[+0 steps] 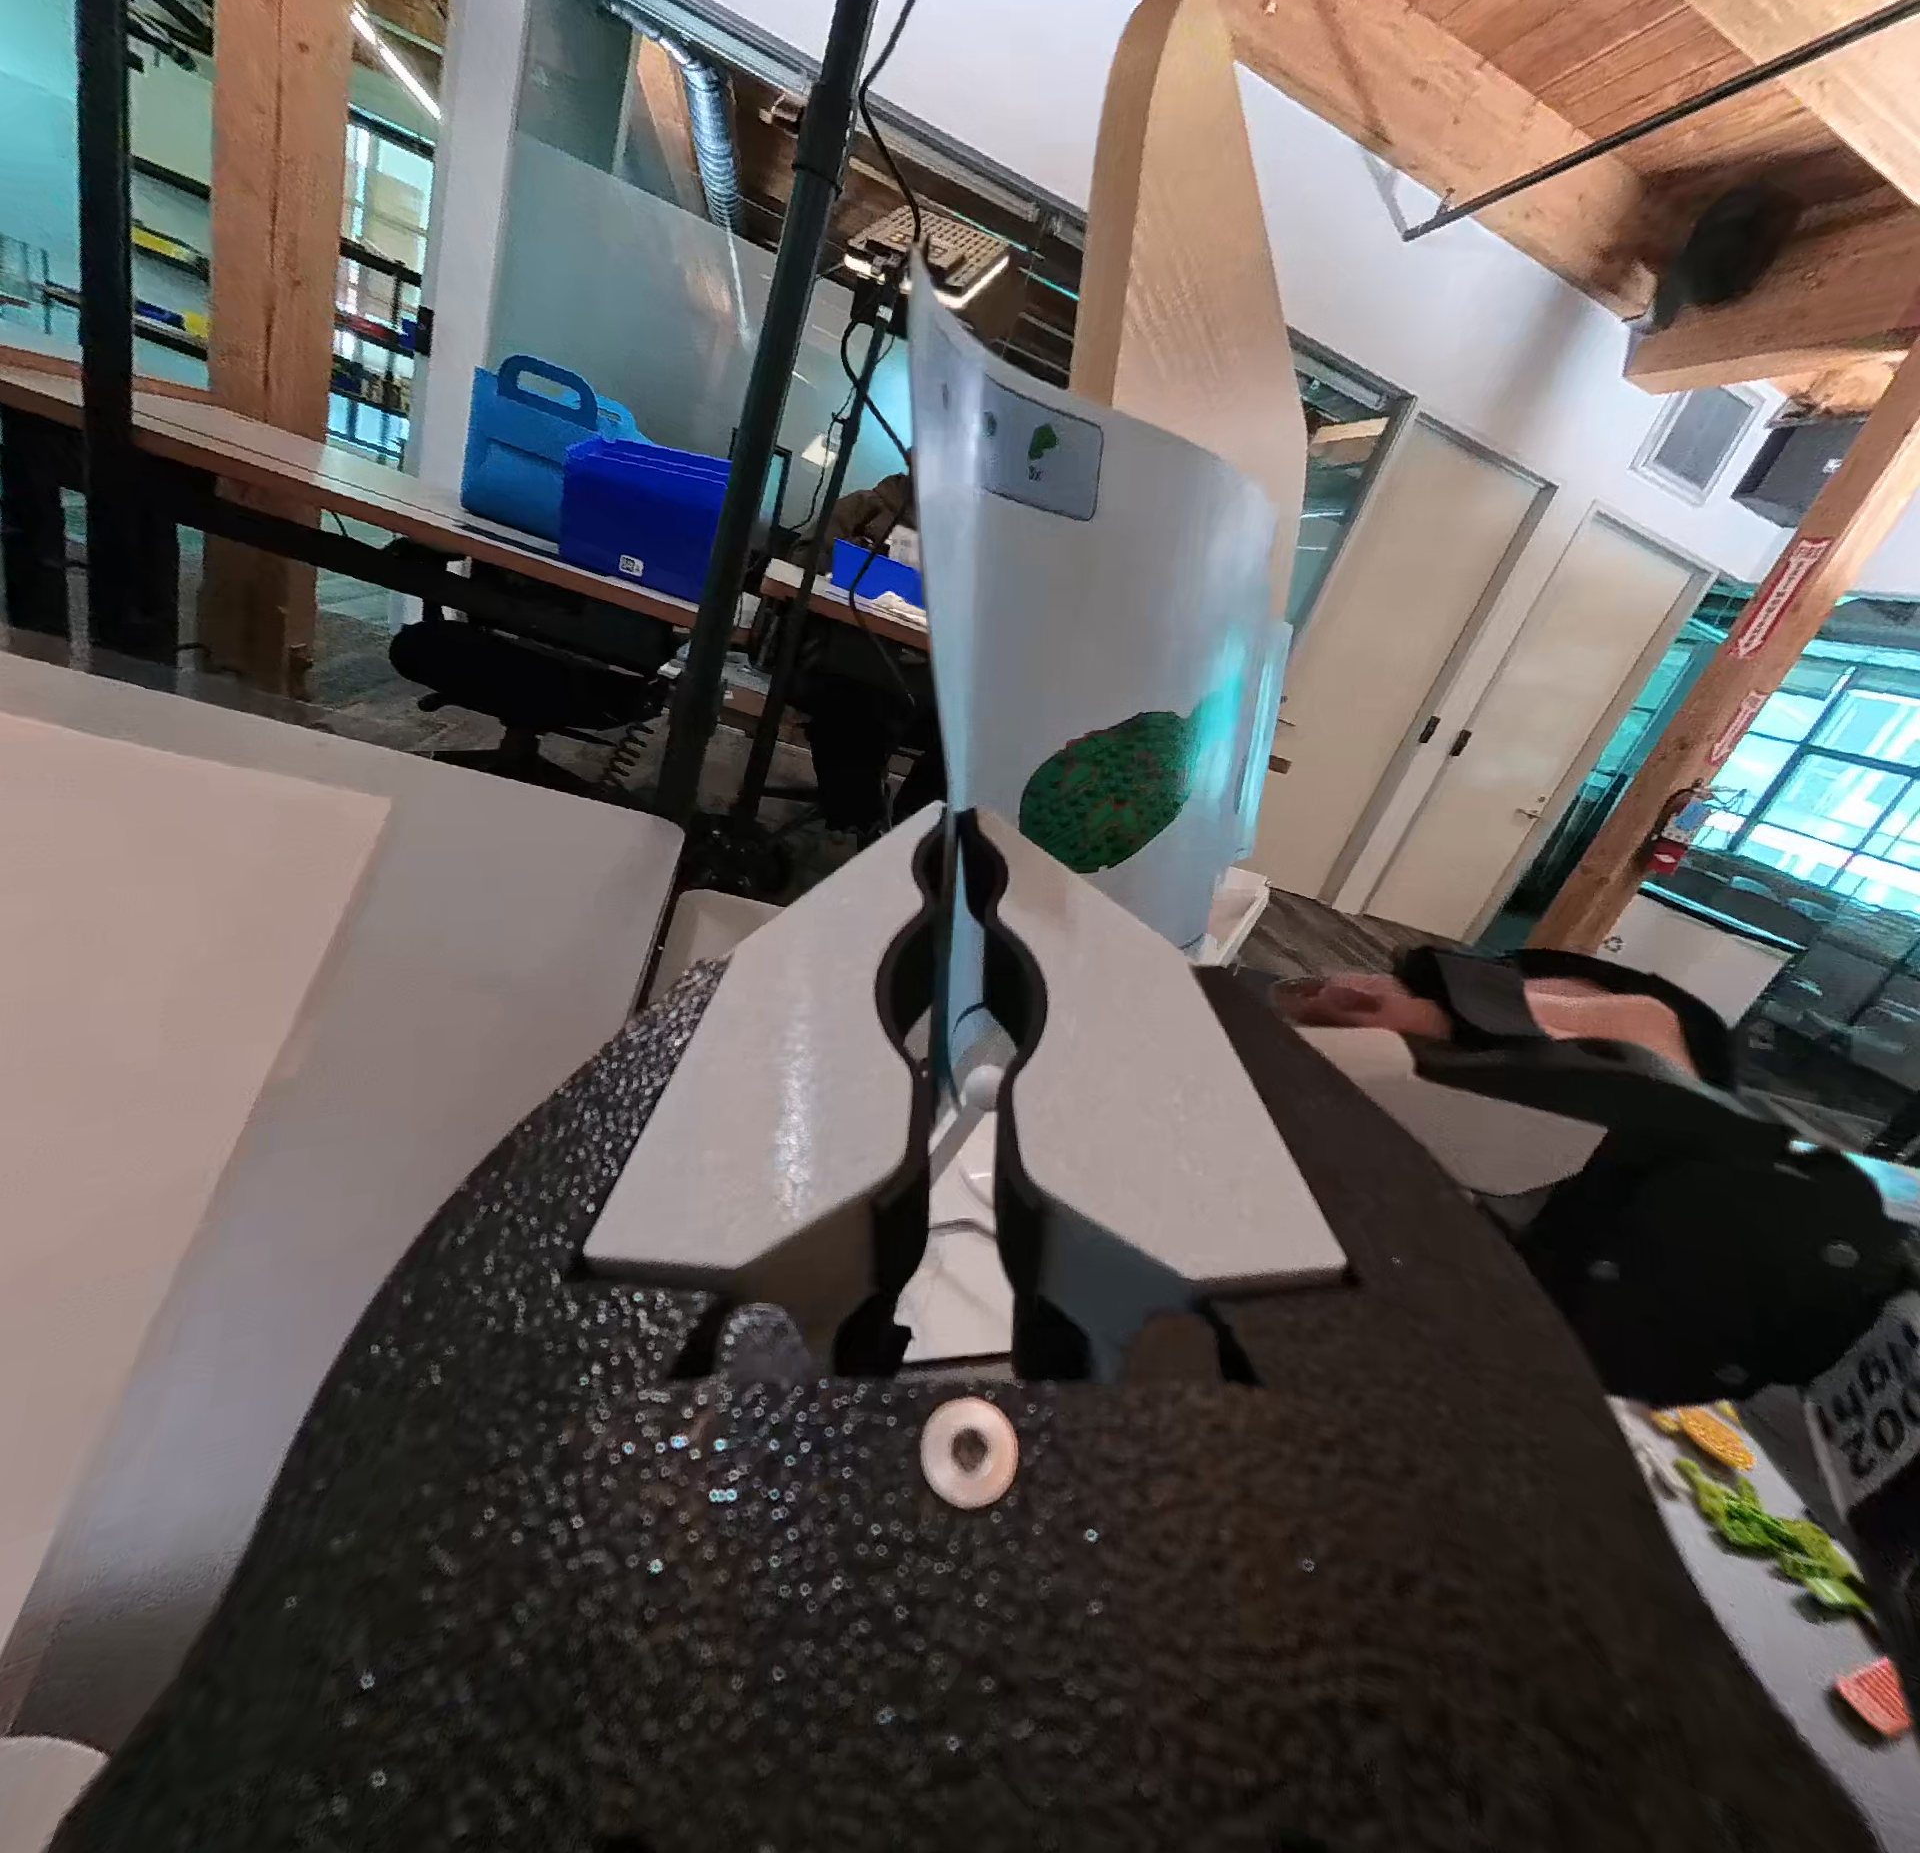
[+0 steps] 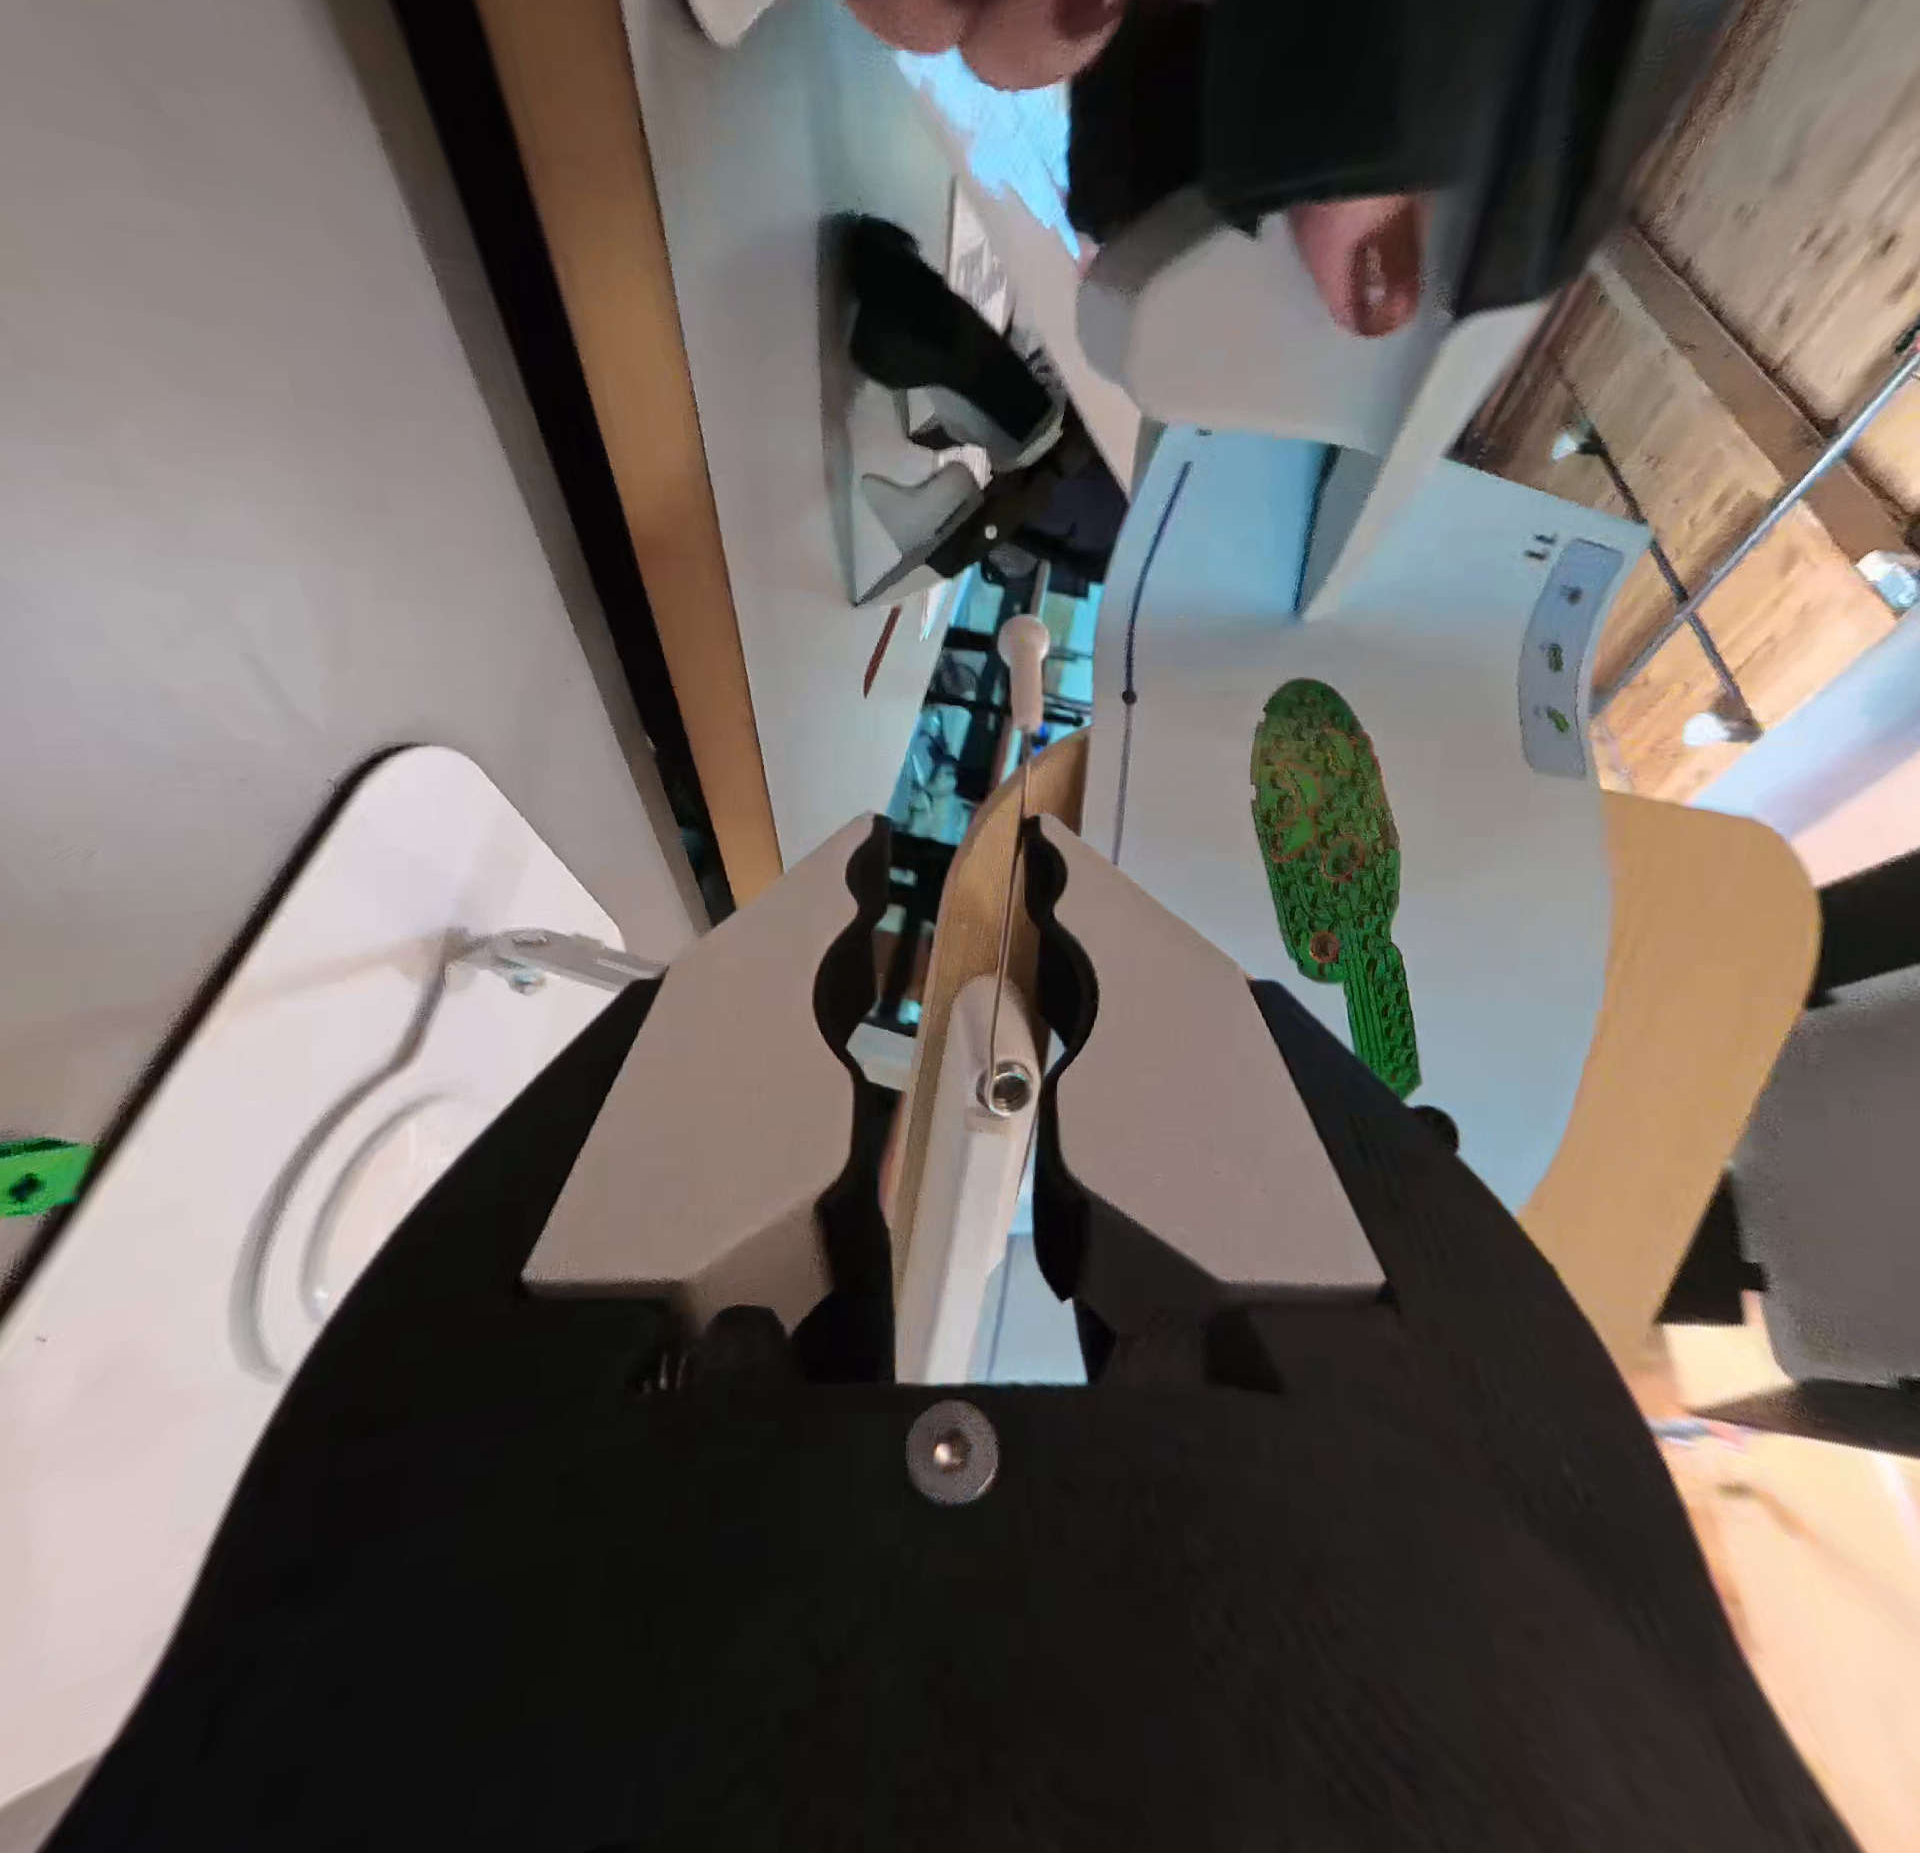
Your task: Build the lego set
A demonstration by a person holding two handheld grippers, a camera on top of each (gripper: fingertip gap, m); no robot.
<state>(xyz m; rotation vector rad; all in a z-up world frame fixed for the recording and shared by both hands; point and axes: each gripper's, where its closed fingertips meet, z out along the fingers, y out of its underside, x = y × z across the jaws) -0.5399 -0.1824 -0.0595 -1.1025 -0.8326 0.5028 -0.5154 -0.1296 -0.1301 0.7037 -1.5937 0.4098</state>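
left claw (image 1: 961, 816): clenched on glossy sheet (image 1: 1091, 660) | right claw (image 2: 956, 827): apparently released around wooden board (image 2: 977, 930)

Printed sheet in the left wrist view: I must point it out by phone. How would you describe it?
Find the curved tan wooden board rising mid-view. Before it stands a pale glossy sheet, its lower edge clamped in the left gripper. Unlike the plain white panels at left, it bears a green studded oval picture.

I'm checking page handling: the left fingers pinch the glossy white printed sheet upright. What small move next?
Probably ease the left gripper sideways to lay the glossy white green-printed sheet flat: its fingers are shut on the sheet's edge, which stands upright and bowed.
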